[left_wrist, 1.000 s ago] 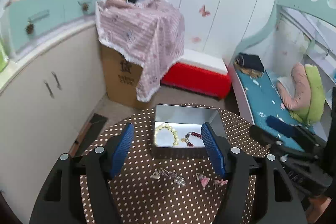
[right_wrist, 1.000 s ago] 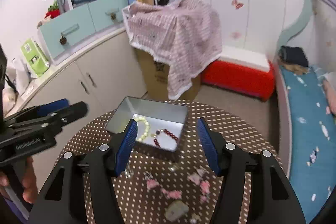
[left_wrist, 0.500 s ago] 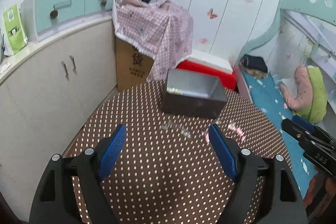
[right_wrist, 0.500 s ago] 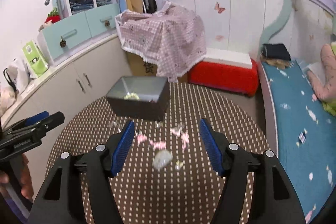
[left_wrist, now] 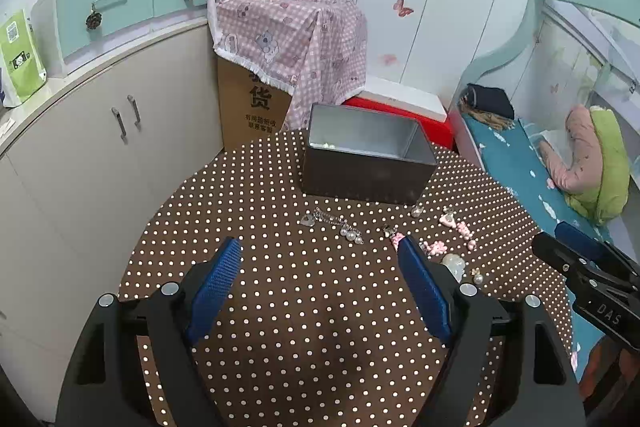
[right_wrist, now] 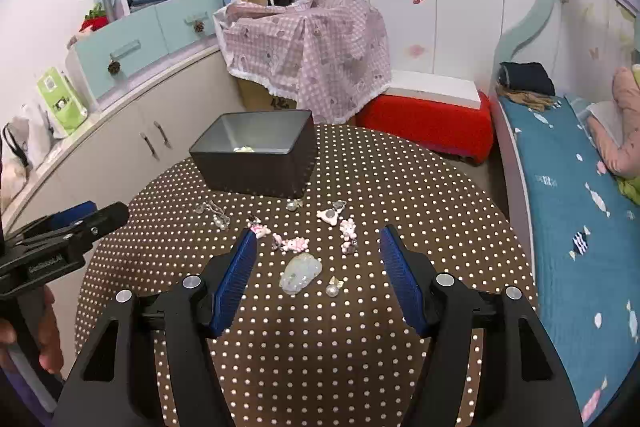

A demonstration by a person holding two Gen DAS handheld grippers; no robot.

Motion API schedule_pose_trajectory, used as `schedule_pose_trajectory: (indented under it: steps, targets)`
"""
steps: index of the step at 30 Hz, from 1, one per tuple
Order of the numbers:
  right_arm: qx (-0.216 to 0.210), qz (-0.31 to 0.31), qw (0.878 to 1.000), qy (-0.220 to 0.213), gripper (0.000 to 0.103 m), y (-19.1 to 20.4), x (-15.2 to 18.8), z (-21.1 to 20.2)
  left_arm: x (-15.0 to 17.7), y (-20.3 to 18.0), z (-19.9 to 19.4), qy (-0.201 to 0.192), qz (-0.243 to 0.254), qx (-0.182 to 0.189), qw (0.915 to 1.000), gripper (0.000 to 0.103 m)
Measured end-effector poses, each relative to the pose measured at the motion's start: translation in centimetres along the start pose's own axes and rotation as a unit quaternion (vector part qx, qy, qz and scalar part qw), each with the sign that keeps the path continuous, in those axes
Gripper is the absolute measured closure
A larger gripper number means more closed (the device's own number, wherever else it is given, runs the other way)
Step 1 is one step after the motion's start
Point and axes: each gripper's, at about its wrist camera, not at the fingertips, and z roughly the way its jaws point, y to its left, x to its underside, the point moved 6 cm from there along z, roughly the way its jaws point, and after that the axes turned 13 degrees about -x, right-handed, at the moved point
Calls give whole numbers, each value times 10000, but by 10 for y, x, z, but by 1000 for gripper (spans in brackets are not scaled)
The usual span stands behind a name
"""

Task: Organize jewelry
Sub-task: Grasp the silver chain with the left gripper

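Note:
A dark metal box [left_wrist: 366, 157] [right_wrist: 258, 153] stands at the far side of the round polka-dot table [left_wrist: 280, 307] [right_wrist: 400, 187], with pale beads just showing inside. Loose jewelry lies in front of it: a silver pearl chain [left_wrist: 334, 223] [right_wrist: 214, 213], pink hair clips [left_wrist: 458, 225] [right_wrist: 296, 244], a pale jade pendant [right_wrist: 301, 273] [left_wrist: 453, 262] and a small pearl earring [right_wrist: 332, 290]. My left gripper [left_wrist: 320, 281] is open and empty, back from the chain. My right gripper [right_wrist: 318, 275] is open and empty, its fingers on either side of the pendant above the table.
White cabinets [left_wrist: 80, 155] curve along the left. A cardboard box under a pink checked cloth [left_wrist: 288, 35] and a red storage bench [right_wrist: 432, 115] stand beyond the table. A bed with a teal sheet [right_wrist: 568, 211] lies to the right.
Both grippers have pulled back and lowered from over the box toward the near side of the table. The box now sits farther off and the loose jewelry lies ahead.

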Motion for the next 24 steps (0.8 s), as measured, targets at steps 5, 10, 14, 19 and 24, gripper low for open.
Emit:
schedule_pose_trajectory:
  steps: [5, 10, 14, 19, 24]
  targets:
    - [5, 67, 9999, 97, 41, -8, 5, 12, 4, -6, 15, 130, 22, -20, 9999, 25]
    - [-26, 143, 9997, 171, 41, -19, 9, 24, 7, -19, 43, 384, 82, -81, 9992, 25]
    - [-25, 214, 9994, 259, 41, -31, 14, 36, 5, -29, 70, 617, 100, -206, 9978, 25]
    - [-61, 301, 9989, 347, 41, -43, 17, 48, 2, -41, 96, 765, 257, -404, 9959, 25]
    - [-92, 343, 9987, 355, 41, -53, 16, 55, 1, -46, 116, 933, 288, -496, 9940, 29]
